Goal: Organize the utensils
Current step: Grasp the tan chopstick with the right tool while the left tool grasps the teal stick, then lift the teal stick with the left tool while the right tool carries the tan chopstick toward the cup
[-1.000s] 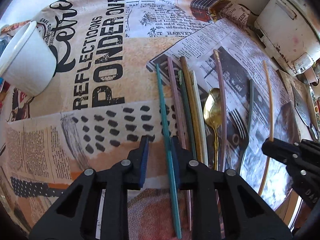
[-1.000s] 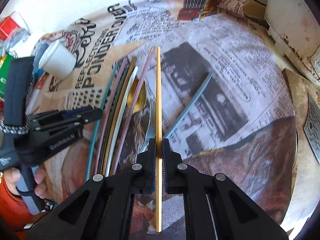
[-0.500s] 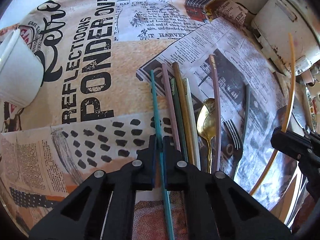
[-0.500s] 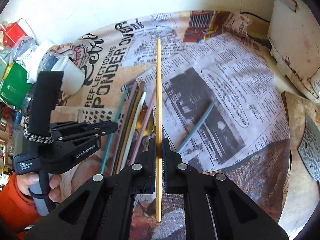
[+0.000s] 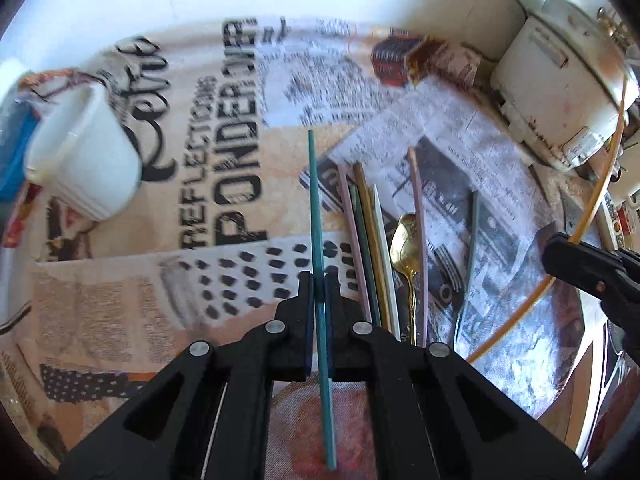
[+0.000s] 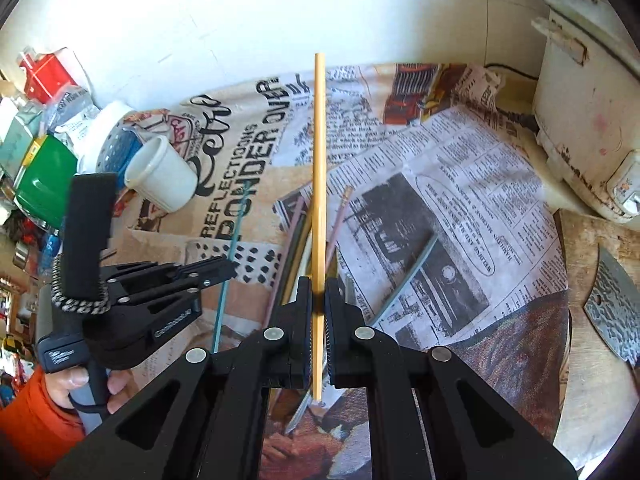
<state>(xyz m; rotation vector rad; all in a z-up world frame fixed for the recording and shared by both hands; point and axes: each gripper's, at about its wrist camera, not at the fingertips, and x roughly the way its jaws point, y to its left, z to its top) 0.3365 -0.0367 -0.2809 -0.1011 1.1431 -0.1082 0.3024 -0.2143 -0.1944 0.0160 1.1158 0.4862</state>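
My left gripper (image 5: pixel 319 286) is shut on a teal chopstick (image 5: pixel 314 200) and holds it lifted above the printed cloth; it also shows in the right wrist view (image 6: pixel 234 226). My right gripper (image 6: pixel 319 290) is shut on a yellow chopstick (image 6: pixel 319 152), raised well above the table; it also shows in the left wrist view (image 5: pixel 600 196). Several chopsticks (image 5: pixel 366 236), a gold spoon (image 5: pixel 405 236), a fork (image 5: pixel 450 264) and a grey chopstick (image 5: pixel 470 248) lie on the cloth between the grippers.
A white cup (image 5: pixel 86 160) lies tilted at the left of the cloth. A white appliance (image 5: pixel 560 80) stands at the back right. A cleaver (image 6: pixel 616 308) lies on a wooden board at the right. Containers and packets (image 6: pixel 40 160) crowd the far left.
My left gripper closed on the teal chopstick and lifted it off the cloth. My right gripper raised the yellow chopstick higher above the table.
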